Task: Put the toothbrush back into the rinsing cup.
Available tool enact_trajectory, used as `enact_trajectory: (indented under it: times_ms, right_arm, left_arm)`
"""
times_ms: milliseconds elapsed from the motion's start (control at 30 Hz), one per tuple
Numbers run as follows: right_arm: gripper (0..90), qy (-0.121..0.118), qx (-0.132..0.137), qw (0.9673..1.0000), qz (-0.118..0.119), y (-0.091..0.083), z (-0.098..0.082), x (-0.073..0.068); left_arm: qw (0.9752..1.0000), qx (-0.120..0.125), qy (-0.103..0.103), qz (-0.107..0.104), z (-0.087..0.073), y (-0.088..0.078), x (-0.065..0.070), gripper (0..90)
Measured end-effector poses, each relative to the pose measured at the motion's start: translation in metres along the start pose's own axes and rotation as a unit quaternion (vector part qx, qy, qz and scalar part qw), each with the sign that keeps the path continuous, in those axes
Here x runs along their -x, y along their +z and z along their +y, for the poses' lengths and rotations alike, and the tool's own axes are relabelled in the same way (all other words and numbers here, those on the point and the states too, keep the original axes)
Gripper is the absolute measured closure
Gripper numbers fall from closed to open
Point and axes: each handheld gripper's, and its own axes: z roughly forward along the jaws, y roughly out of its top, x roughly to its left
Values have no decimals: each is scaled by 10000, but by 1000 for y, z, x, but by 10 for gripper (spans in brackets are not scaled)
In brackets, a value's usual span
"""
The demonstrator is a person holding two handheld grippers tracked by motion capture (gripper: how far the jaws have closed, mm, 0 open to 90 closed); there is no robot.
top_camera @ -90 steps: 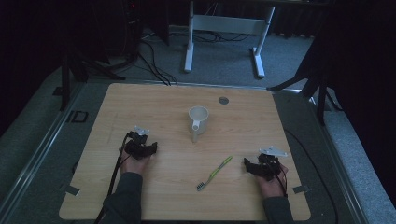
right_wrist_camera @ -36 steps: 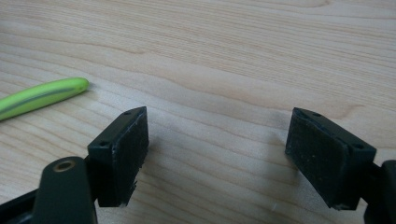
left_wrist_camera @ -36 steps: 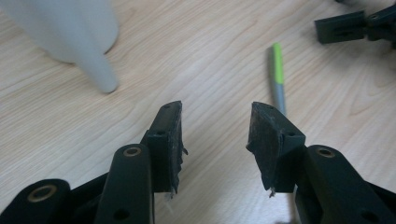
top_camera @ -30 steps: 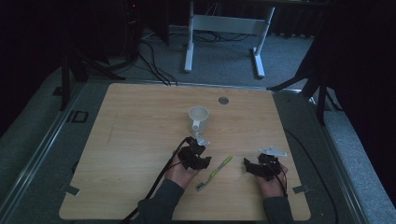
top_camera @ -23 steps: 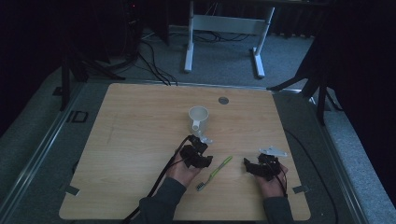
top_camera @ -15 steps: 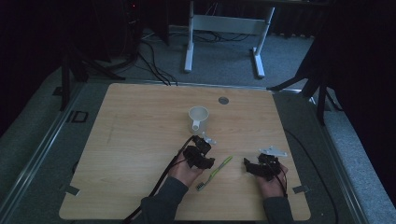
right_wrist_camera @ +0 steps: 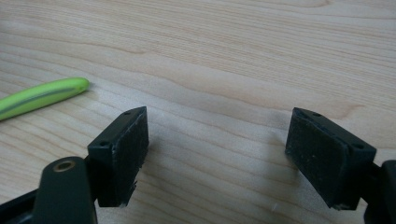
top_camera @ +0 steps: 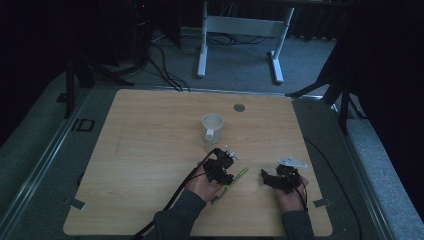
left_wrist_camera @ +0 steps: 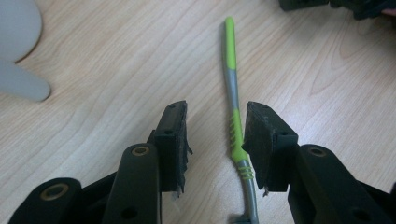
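From the high view, the toothbrush [top_camera: 231, 180] lies flat on the wooden desk [top_camera: 140, 150], in the near half and a little toward the right edge. Its long axis runs on a diagonal: the green handle end points toward the far right corner, and the head end points back toward the near edge. The left claw [top_camera: 226, 170] sits over the middle of the toothbrush, with the person's left hand [top_camera: 202, 185] behind it. The right claw [top_camera: 264, 178] rests just beside the handle end, nearer the right edge, with its grey plate on top. A white mug [top_camera: 212, 127] stands upright near the desk's centre, its handle turned toward the near edge. A small round grey disc [top_camera: 239, 107] sits in the desk near the far edge.

The left gripper view adds what the high one cannot: the toothbrush [left_wrist_camera: 236, 126] runs straight away between the two black jaws, its grey and green handle with ribbed grip lying close against the right-hand pad, while a clear gap stays at the other pad. The jaws have just been closing around it, not yet clamped. Part of the mug [left_wrist_camera: 18, 42] shows at the upper left.

In the right gripper view, the jaws stand wide apart over bare wood, holding nothing. The green handle tip [right_wrist_camera: 42, 97] shows at the left.

No writing or brand can be read anywhere.
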Motion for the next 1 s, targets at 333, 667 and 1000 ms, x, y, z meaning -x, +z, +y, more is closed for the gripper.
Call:
enact_trajectory:
  times_ms: [333,667,1000]
  right_arm:
    - [210,-15,-2,10000,-1,0,0,0]
    - [210,-18,-1,10000,2,0,0,0]
    - [210,-26,-2,10000,5,0,0,0]
  left_arm:
    - [9995,-289,97,11,1,8,7,608]
    - [9975,-667,227,14,2,18,15,619]
    - [9952,-972,119,-1,3,25,14,625]
